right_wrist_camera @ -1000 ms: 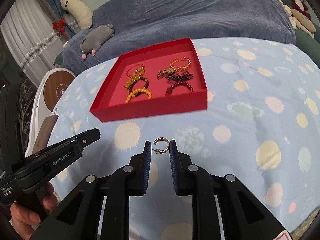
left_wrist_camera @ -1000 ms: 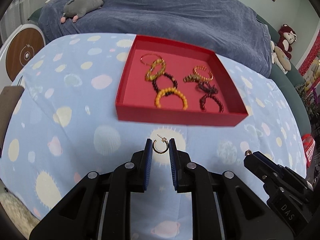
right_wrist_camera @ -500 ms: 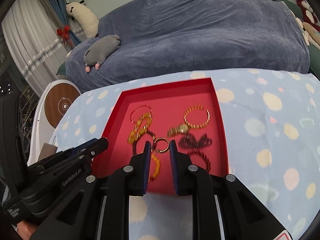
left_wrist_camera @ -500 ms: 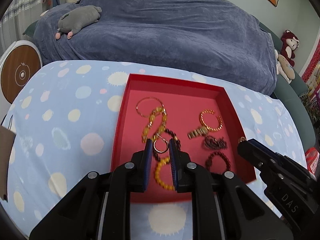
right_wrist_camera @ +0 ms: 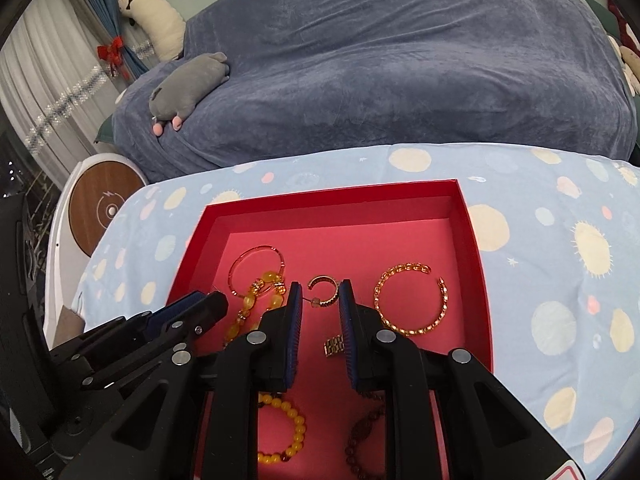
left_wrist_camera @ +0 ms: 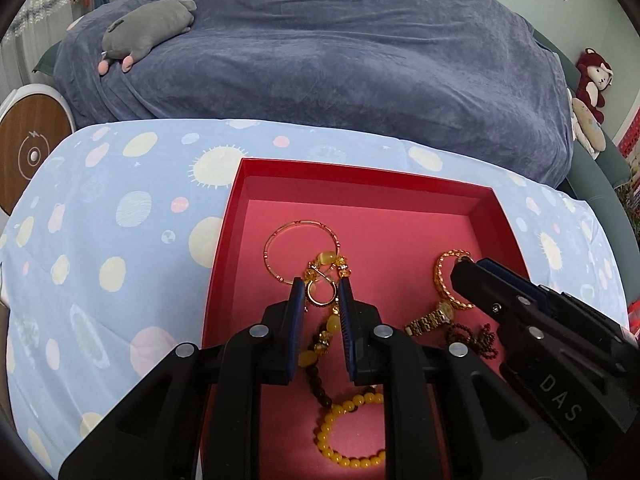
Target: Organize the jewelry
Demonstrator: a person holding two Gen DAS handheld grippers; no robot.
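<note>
Each black hand-held gripper [left_wrist_camera: 320,300] has blue pads, silver screws.

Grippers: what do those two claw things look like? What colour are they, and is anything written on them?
Both are chunky black plastic with round silver bolts. The left gripper and right gripper each have two flat fingers lined with ridged blue pads. One shows white letters "DAS" on its side.

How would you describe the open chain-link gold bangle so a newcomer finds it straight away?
Start at the red tray on the spotted blue cloth. Look to its right side, just past the right gripper tips. The chain-link bangle lies flat there by itself; unlike the thin plain hoop and the beaded bracelets, it is an open C of flat gold links.
</note>
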